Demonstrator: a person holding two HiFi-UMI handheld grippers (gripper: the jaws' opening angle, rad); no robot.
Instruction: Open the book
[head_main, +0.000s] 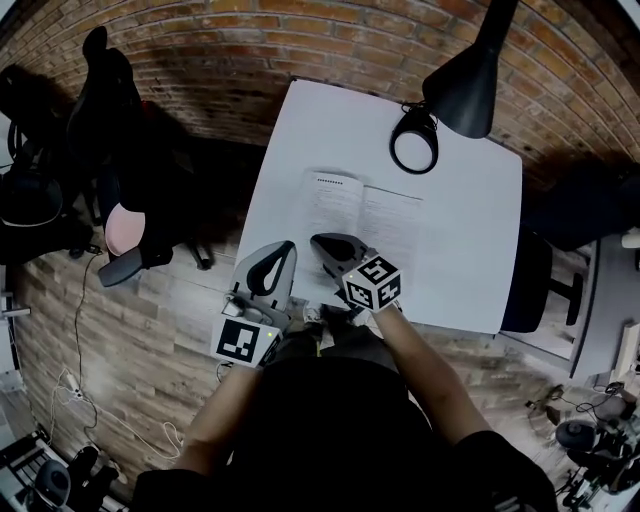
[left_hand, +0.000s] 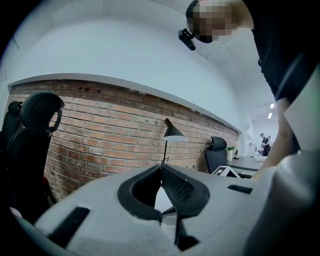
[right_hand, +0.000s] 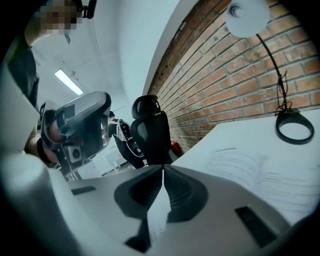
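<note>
Book (head_main: 365, 215) lies spread open on the table (head_main: 470, 200), just ahead of and partly under the right claw (head_main: 318, 241); that and the left claw (head_main: 287, 246) are closed tip to tip, nothing clearly pinched; opening step judged complete, next move a clean withdrawal.

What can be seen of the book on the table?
The book lies open and flat on the white table, two paper pages of print split by a centre crease, a heading line atop the left page. The lamp's ring base stands apart beyond it. The right gripper, jaws together, sits over its near left edge; whether it pinches a page is unclear.
</note>
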